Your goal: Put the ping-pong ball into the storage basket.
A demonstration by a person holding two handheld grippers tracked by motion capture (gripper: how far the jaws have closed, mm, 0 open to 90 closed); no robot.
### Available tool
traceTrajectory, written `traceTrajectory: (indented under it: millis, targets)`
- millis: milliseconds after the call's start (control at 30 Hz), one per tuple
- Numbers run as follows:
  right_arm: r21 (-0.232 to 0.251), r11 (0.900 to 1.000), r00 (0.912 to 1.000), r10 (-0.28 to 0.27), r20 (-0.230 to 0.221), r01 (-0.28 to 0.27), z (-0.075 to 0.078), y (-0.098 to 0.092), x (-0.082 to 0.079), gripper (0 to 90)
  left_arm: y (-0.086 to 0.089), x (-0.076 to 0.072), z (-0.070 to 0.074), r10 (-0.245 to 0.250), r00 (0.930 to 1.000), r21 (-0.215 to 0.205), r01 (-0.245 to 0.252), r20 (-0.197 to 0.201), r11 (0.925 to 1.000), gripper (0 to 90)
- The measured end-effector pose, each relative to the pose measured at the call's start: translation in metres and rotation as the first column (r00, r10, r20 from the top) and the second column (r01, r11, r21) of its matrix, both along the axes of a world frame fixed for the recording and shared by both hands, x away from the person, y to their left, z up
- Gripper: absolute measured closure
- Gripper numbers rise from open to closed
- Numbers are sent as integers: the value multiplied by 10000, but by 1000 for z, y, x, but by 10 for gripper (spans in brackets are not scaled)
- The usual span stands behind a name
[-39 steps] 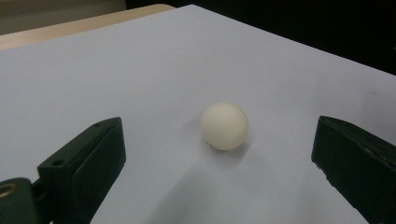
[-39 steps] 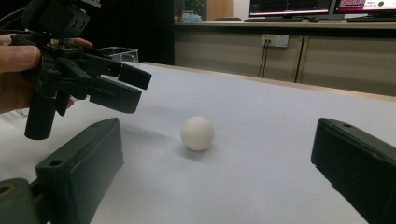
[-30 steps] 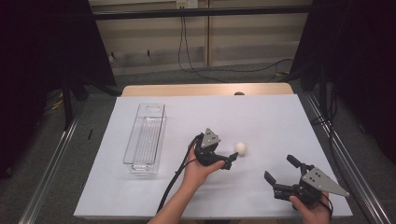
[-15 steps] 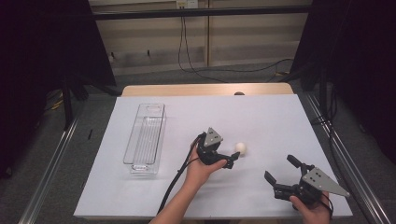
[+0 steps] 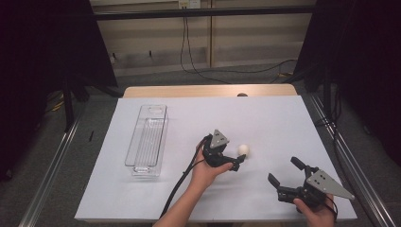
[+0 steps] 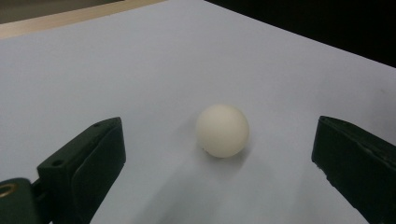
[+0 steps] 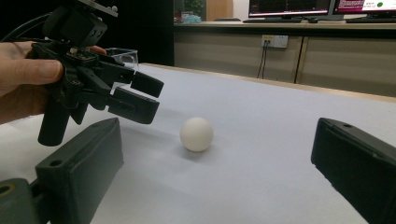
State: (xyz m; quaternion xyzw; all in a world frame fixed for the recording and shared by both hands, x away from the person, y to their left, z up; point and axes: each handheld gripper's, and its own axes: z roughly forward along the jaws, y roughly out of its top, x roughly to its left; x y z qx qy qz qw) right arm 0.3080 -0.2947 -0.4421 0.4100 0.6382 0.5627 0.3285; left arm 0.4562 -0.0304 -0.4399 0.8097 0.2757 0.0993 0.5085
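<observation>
A small white ball (image 5: 243,149) rests on the white tabletop (image 5: 283,118), somewhat right of its middle and nearer the front edge than the back. The left gripper (image 5: 238,163) sits just beside the ball, on the side toward the front edge, with its jaws spread and pointing to the right and slightly toward the back. In the left gripper view the ball (image 6: 222,130) lies ahead of the gap between the two black jaws, touching neither. The person's left hand (image 5: 204,169) wraps the gripper's body from below, the forearm running up from the front edge at a slant to the right.

The right gripper (image 5: 284,172) hovers near the front right corner of the tabletop, well apart from the ball, with jaws wide open and aimed left toward the back. The right hand (image 5: 316,211) grips it from behind at the front edge. Its own view looks low across the tabletop at the ball (image 7: 196,134) and the left gripper (image 7: 142,97).

A clear plastic tray (image 5: 146,139) lies lengthwise toward the left side of the tabletop.
</observation>
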Motion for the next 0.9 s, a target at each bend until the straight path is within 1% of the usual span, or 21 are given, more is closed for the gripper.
traceTrajectory:
  millis: [67,100,267,333,367,500,567,600,667,700,833,900]
  targets:
    - [2,10000,10000,-1,-4,1,0,0,0,18,-1,0,-1,59,10000,13,-59,-20,10000,28]
    - [2,10000,10000,1,-2,-1,0,0,0,18,-1,0,-1,40,10000,-47,-40,-43,10000,28]
    - [-5,10000,10000,-5,11,5,0,0,0,18,-2,2,-2,30,10000,93,-29,-19,10000,30]
    - [9,10000,10000,-18,-3,18,0,0,0,18,-2,2,-2,22,10000,11,-22,10,10000,30]
    - [1,10000,10000,-13,6,13,0,0,0,19,-2,2,-2,16,10000,110,-16,-15,9999,30]
    - [6,10000,10000,-3,13,3,0,0,0,19,-3,2,-2,44,10000,196,-44,-1,9998,32]
    - [2,10000,10000,-17,25,17,0,0,0,19,-5,2,-2,34,10000,112,-33,-31,9999,33]
    - [3,10000,10000,-15,28,15,0,-1,0,19,-4,2,-2,-13,10000,267,12,23,9996,33]
    - [25,10000,10000,-41,33,41,0,0,0,19,-6,3,-1,-61,10000,164,62,-40,9998,33]
    - [38,10000,10000,-37,39,37,0,0,0,19,-7,3,0,-66,10000,259,67,-10,9996,33]
    - [42,10000,10000,-30,32,29,0,0,0,19,-10,5,0,-133,9999,341,133,-3,9993,34]
    - [37,10000,10000,-19,42,19,0,0,0,19,-12,5,0,-93,9999,408,95,-70,9991,35]
